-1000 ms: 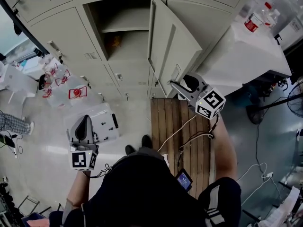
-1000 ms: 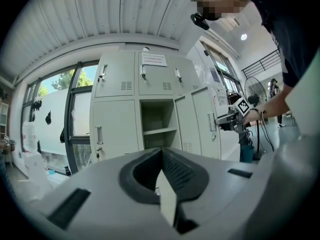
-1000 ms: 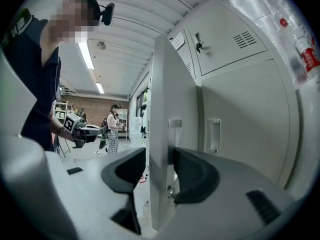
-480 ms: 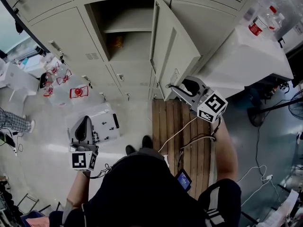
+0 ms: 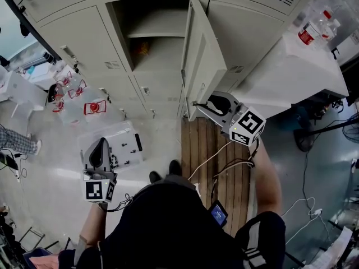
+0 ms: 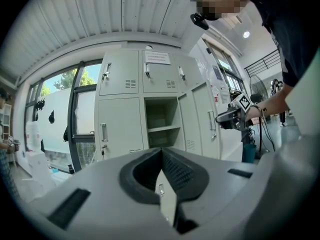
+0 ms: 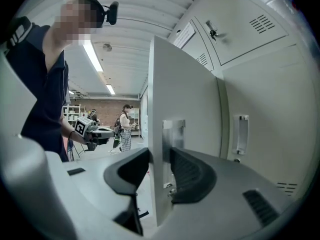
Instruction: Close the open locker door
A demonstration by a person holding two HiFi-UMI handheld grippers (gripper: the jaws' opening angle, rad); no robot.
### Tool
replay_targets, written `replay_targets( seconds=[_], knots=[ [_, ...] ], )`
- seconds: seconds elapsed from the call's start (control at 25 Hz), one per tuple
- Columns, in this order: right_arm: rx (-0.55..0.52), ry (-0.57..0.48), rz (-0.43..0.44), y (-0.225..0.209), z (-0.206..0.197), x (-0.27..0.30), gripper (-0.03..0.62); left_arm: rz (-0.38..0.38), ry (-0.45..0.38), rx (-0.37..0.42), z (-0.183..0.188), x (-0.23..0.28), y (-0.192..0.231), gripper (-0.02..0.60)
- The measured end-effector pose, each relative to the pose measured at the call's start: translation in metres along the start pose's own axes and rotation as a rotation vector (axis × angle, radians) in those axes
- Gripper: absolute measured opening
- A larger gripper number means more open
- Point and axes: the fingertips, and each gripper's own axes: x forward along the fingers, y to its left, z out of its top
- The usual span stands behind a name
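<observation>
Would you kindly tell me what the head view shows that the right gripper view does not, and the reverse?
Head view only: the open compartment's shelf, the wooden pallet, the bottles. Right gripper view only: ceiling lights, a person far off, and how the jaws of the right gripper, which have just been closing, clamp the edge of the locker door. Both: that door, the left gripper and the right gripper.

Orange thing inside locker too blurred to name (dim), notice print unreadable

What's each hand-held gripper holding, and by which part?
Right hand-held gripper, jaws just closing, pinches the locker door at its free edge; left hand-held gripper holds nothing.
</observation>
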Motion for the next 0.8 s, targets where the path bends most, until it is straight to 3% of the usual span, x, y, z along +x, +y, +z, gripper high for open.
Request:
replay_targets(
  seconds=[0.44,0.72,0.8],
  knots=[
    [-0.016,-0.007,0.053,0.023,0.008,0.047,0.121,0.022,-0.041,-0.001,0.000,-0.009,0.017,0.003],
    [-0.004,-0.018,-0.013,0.030,0.013,0.080,0.117,0.068,0.032,-0.019,-0.008,-0.019,0.035,0.003],
    [0.003,-0.024,-0.039,0.031,0.015,0.089,0.115,0.063,0.010,-0.015,-0.011,-0.021,0.040,0.003]
  ],
)
